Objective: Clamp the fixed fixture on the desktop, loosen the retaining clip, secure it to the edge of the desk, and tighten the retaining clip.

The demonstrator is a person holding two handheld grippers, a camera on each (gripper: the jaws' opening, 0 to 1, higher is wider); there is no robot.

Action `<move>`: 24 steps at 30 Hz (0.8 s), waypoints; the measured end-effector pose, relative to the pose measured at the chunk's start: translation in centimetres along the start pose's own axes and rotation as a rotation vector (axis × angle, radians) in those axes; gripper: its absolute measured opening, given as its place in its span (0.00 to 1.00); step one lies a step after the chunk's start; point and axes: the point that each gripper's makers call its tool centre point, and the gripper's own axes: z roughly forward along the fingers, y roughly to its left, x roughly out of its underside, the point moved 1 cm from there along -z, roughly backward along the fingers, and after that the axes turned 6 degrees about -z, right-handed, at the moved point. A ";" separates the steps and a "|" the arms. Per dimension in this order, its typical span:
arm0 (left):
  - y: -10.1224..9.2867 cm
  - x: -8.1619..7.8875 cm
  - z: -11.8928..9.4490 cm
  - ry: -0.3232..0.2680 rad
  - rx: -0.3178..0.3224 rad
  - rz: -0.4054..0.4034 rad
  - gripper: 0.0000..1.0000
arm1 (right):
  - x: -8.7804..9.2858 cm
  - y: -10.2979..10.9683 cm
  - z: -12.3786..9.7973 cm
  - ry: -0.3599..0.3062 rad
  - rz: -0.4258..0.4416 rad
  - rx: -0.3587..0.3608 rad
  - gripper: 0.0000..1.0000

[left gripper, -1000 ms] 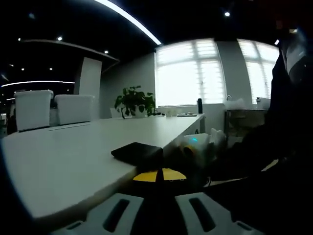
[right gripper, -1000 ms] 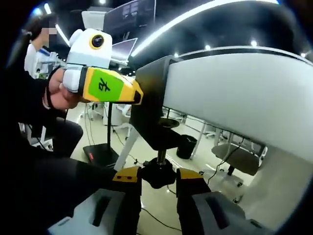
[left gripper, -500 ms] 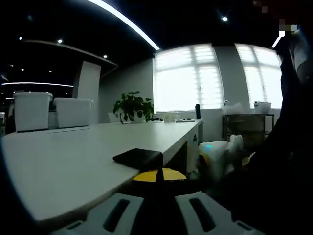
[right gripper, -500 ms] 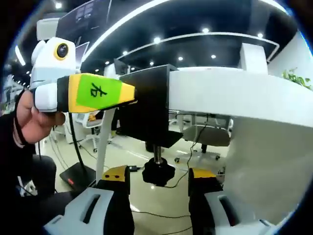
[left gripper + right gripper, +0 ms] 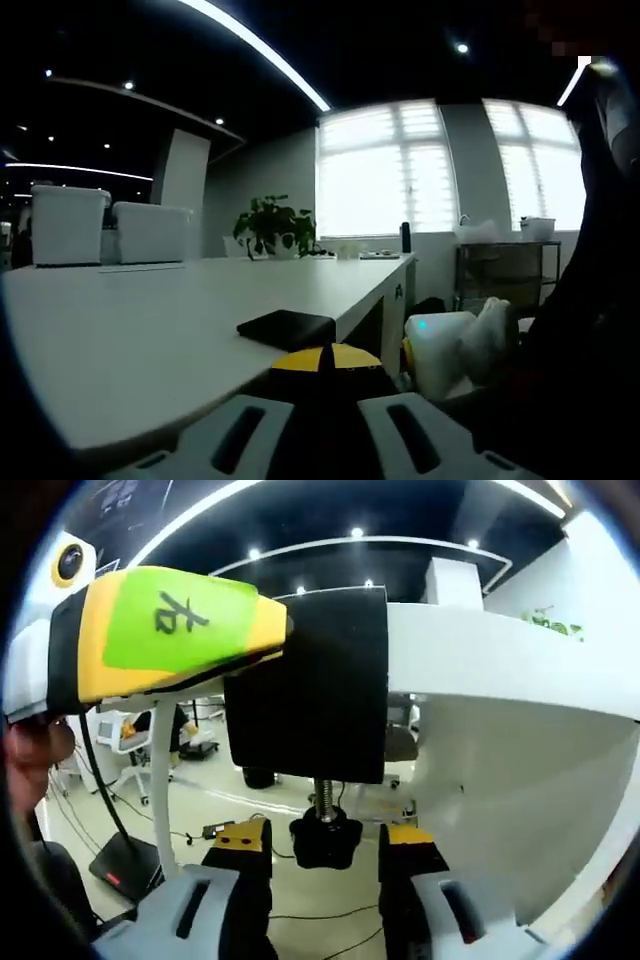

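In the left gripper view we see our left gripper [image 5: 322,372] low at the near edge of a white desk [image 5: 130,330]. Its yellow-tipped jaws meet around the dark body of the clamp [image 5: 287,327], whose flat black top plate lies on the desk right at the edge. The grip looks clenched on the clamp. To the right, below the desk edge, the right gripper [image 5: 445,350] shows as a white body with a small green light. Far across the desk stand two white boxes [image 5: 105,222] and a potted plant [image 5: 275,215] before bright windows [image 5: 385,160].

In the right gripper view we look at the desk [image 5: 500,660] from the side. The clamp [image 5: 310,695] hangs over the desk edge, its threaded screw pointing down to a black knob [image 5: 325,842]. Our right gripper [image 5: 327,852] has its jaws released, standing either side of the knob with gaps, not pressing it. The left gripper [image 5: 165,635], yellow with a green label, comes in from the left and touches the clamp's upper side.
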 end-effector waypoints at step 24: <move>-0.5 0.1 0.2 0.050 -0.001 0.011 0.02 | -0.9 1.8 -0.7 -0.100 -0.261 -0.600 0.24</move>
